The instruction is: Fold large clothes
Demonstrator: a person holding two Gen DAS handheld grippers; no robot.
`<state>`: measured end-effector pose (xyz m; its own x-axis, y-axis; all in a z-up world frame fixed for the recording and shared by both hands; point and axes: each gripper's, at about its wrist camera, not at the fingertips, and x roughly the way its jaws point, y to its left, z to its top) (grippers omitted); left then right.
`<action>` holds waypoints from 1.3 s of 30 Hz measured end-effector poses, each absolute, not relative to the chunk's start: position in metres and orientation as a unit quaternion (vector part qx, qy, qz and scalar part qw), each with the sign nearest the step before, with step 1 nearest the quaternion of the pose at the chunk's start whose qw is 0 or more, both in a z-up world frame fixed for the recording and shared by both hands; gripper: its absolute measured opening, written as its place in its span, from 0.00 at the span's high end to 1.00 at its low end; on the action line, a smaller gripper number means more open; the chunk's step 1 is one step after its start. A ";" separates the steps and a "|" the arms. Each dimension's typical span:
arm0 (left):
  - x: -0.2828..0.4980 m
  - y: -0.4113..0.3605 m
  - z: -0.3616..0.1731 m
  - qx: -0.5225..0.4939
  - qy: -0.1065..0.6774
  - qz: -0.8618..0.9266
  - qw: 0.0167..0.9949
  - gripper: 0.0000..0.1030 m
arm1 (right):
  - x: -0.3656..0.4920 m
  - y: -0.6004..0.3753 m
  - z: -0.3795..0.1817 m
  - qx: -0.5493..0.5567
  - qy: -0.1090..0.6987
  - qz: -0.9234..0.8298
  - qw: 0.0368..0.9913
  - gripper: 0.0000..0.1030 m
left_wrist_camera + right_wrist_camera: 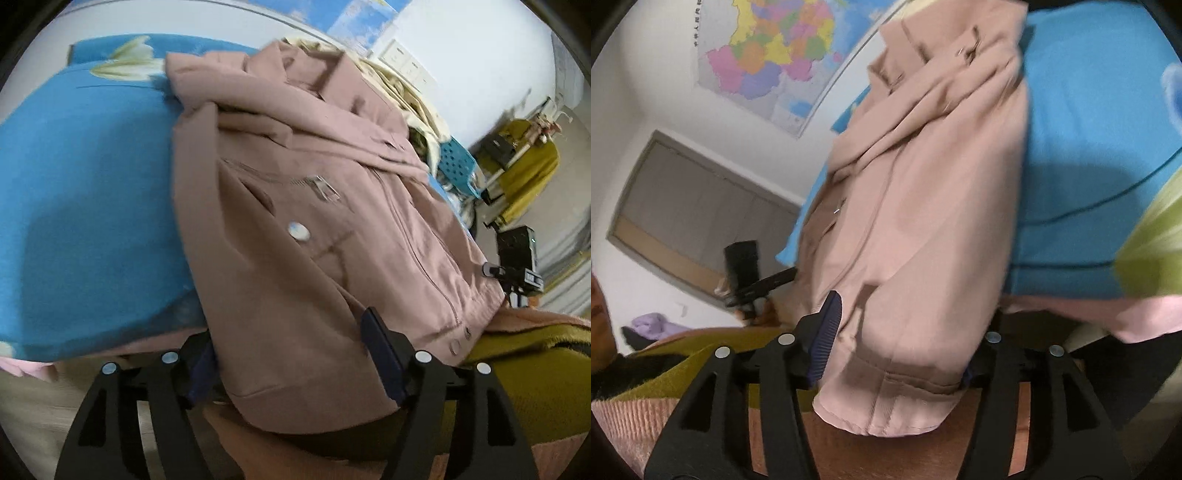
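Jaws straddle jacket (306, 258) hem.

We see the jacket (314, 236) as matt dusty-pink woven cloth, smooth, with shiny metal zip pulls (325, 188) and a glossy snap (298, 232). Under it lies the bedsheet (92, 192) — soft, matt blue cloth. The fingers (384, 354) look like matt black plastic — their pads ribbed, dark blue.

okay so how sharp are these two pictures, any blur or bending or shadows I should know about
Left wrist view: the pink jacket is fairly sharp, the background bends strongly at the rim. Right wrist view: the jacket is smeared by motion blur, and a soft shadow lies on the blue bedspread beside it.
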<state>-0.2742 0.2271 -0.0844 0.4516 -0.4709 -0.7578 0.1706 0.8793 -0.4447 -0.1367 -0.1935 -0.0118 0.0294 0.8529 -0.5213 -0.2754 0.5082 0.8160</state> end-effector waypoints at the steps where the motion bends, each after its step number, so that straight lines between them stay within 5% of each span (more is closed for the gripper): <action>1: -0.274 0.226 -0.085 -0.154 0.485 -0.189 0.840 0.39 | -0.137 -0.188 -0.013 0.262 0.555 0.433 0.660 0.49; 2: -0.273 0.226 -0.085 -0.158 0.483 -0.186 0.841 0.47 | -0.139 -0.185 -0.011 0.261 0.552 0.439 0.660 0.59; 4: -0.272 0.231 -0.085 -0.190 0.476 -0.192 0.837 0.94 | -0.139 -0.181 0.000 0.267 0.534 0.455 0.661 0.75; 19: -0.241 0.267 0.014 -0.252 0.329 -0.183 0.892 0.96 | -0.066 -0.185 0.090 0.323 0.397 0.463 0.723 0.81; 39: -0.063 0.294 0.053 -0.217 0.402 -0.113 0.882 0.96 | 0.113 -0.155 0.089 0.349 0.427 0.390 0.738 0.81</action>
